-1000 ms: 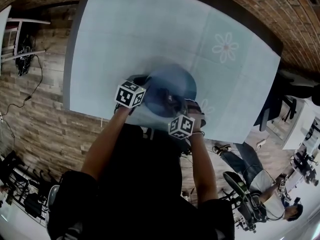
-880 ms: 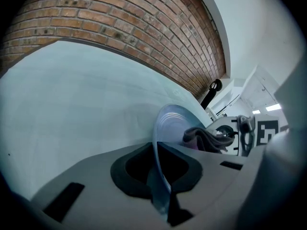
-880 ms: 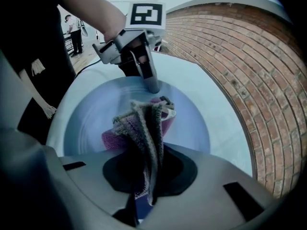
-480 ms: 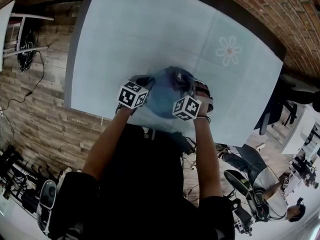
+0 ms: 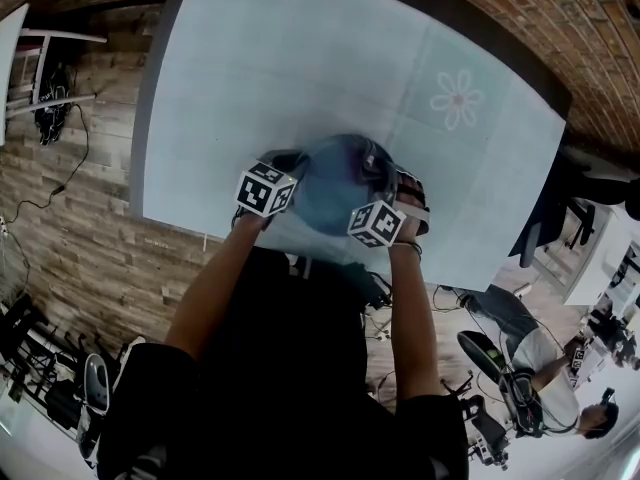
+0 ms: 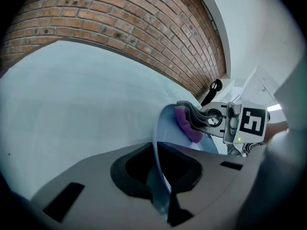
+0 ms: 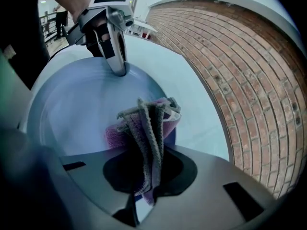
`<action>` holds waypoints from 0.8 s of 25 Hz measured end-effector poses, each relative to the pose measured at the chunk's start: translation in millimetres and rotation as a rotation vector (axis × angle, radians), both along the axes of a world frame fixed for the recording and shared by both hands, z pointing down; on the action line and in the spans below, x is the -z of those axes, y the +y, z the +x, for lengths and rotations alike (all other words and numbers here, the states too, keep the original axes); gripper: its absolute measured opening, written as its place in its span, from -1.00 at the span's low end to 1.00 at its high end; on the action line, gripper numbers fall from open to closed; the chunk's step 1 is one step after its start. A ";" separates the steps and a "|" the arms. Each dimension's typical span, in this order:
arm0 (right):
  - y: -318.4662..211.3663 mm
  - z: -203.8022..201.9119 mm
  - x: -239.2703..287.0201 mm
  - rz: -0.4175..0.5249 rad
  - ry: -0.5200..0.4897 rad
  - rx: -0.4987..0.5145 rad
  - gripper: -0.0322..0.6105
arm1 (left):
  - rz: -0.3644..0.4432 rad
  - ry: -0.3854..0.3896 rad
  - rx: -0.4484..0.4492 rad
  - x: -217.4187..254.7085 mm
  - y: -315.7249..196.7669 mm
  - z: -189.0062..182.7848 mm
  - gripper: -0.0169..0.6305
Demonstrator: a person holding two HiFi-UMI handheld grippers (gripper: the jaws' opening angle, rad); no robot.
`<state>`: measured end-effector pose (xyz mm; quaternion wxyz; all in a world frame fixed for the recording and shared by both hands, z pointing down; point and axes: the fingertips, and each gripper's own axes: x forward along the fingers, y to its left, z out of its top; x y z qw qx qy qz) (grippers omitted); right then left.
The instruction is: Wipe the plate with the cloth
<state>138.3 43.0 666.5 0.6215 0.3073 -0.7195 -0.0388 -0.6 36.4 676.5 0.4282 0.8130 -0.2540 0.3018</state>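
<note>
Brick wall [image 5: 560, 18] at the back, plank-look floor [image 5: 70, 228] down the left, and in the middle a big table [image 5: 300, 58] dressed in pale blue, with a flower print [image 5: 457, 98] off to the far right, well apart from the action. At the table's near edge is our blue plate [image 5: 330, 193], tipped up rather than lying flat; we can't tell if its lower edge touches the tabletop. The left gripper [image 6: 160, 178] has its jaws pinched tight on the plate's left rim, the thin edge right between the pads. The right gripper [image 7: 146, 176] is clamped on a bunched cloth [image 7: 146, 123], grey with a purple side, pressed on the plate's face toward the right. Our take: the plate's stiff, glossy, probably slippery and breakable, so the rim is the only real hold, and shoving hard could lever it loose. The cloth's soft and floppy, best held by the bunch. Nothing else on the table gets in the way; only the two grippers crowd each other.
</note>
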 end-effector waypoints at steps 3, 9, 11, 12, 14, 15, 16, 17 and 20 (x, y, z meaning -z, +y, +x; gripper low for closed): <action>14.7 7.3 -0.8 -0.026 0.012 -0.035 -0.71 | 0.001 0.000 0.000 0.2 0.3 -0.1 -0.79; 47.9 14.6 -1.9 -0.078 0.013 -0.118 -0.71 | 0.000 0.003 0.000 0.7 0.0 0.2 -0.79; 60.3 12.5 -1.9 -0.097 0.005 -0.144 -0.71 | 0.003 0.002 0.000 0.8 0.4 -0.7 -0.79; 66.7 10.7 -1.9 -0.106 -0.002 -0.157 -0.71 | 0.005 0.001 0.000 0.5 0.8 -1.3 -0.79; 79.1 6.2 -2.1 -0.126 -0.026 -0.187 -0.71 | 0.007 0.002 0.001 0.2 1.5 -2.4 -0.79; 84.9 3.6 -2.0 -0.137 -0.042 -0.206 -0.71 | 0.008 0.002 0.001 0.4 1.6 -2.6 -0.79; 90.4 0.8 -1.9 -0.151 -0.060 -0.226 -0.71 | 0.009 0.002 0.001 0.7 1.6 -2.5 -0.79; 95.8 -2.5 -1.7 -0.165 -0.080 -0.247 -0.71 | 0.010 0.001 0.001 1.2 1.4 -2.3 -0.79; 111.7 -19.0 -0.8 -0.211 -0.134 -0.287 -0.71 | 0.017 -0.002 0.001 2.3 2.0 -2.9 -0.79</action>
